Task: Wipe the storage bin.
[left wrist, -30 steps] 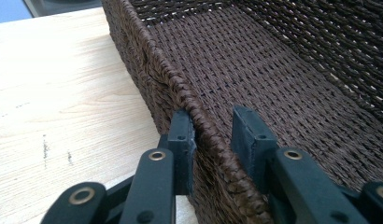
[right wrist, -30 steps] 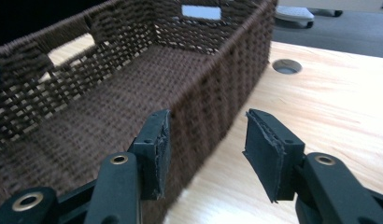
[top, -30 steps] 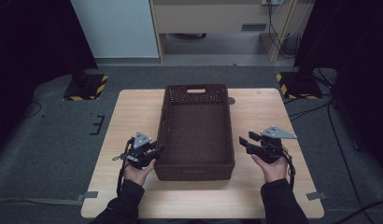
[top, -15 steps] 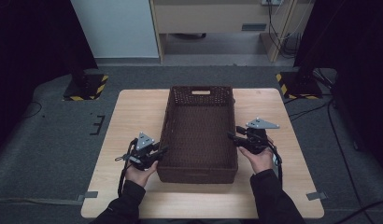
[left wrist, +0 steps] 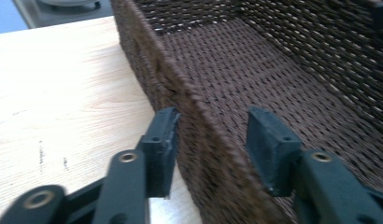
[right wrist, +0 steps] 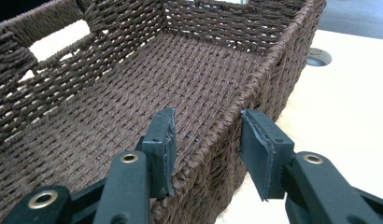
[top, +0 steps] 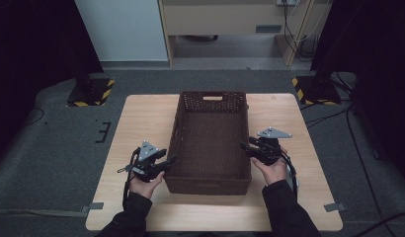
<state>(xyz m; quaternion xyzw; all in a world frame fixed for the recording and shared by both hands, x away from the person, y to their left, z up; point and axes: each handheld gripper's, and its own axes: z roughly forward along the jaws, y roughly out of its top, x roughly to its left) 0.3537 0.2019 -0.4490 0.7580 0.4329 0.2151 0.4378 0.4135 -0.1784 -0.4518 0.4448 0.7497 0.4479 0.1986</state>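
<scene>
Basket (top: 210,143) on pale wooden table (top: 141,123) — grey carpet floor (top: 57,143) around

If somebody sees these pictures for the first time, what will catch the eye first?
The dark brown woven basket in the middle of the pale wooden table. The left claw and right claw each straddle one long wall of it, jaws apart, the left's just opening, the right's closing in.

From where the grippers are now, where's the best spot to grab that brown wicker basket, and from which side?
Grip the woven basket by its two long side walls, near the person's end, each gripper coming in from outside. The thin rims already sit between each pair of open jaws.
</scene>
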